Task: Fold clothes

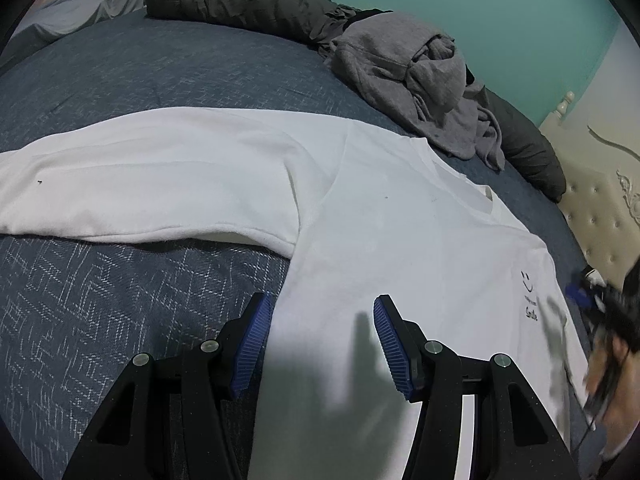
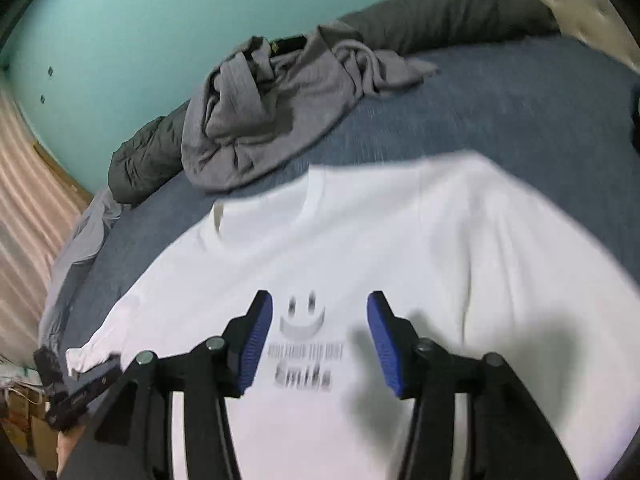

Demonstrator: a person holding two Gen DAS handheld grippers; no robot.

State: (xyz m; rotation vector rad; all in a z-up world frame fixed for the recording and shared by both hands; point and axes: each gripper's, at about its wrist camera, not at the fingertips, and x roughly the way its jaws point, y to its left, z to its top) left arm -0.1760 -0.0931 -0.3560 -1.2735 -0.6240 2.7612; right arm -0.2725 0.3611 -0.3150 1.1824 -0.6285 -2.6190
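**White sweatshirt spread flat, both grippers wide and empty above it**

Nearest the left gripper [image 1: 323, 344], its blue pads [image 1: 252, 350] stand well apart with nothing between them, hanging over the side seam of the white long-sleeved sweatshirt [image 1: 400, 248]. The garment's body edge runs just under the left pad, so that edge looks to be the handiest thing to pinch. Its shadow falls on the cloth, which suggests it is close above but not touching.

The right gripper [image 2: 319, 342] is likewise spread and holds nothing. It hovers over the chest, framing the smiley print [image 2: 302, 320]; this view is blurred, so finer detail there is uncertain.

The sweatshirt lies front-up and smoothed on the blue bedspread [image 1: 120, 80], likely laid so to give straight fold lines. Ahead and left of the left gripper, one sleeve [image 1: 140, 184] stretches straight out sideways, with bare bedspread in front of and behind it: good room to swing it across the body. The collar [image 1: 452, 168] lies farther ahead.

Beyond the collar, a crumpled grey garment [image 1: 416, 76] sits near the neckline, limiting room there. Behind it lie a dark olive jacket [image 1: 240, 0] and, to the right, a dark pillow [image 1: 528, 148] against the teal wall [image 1: 520, 8].
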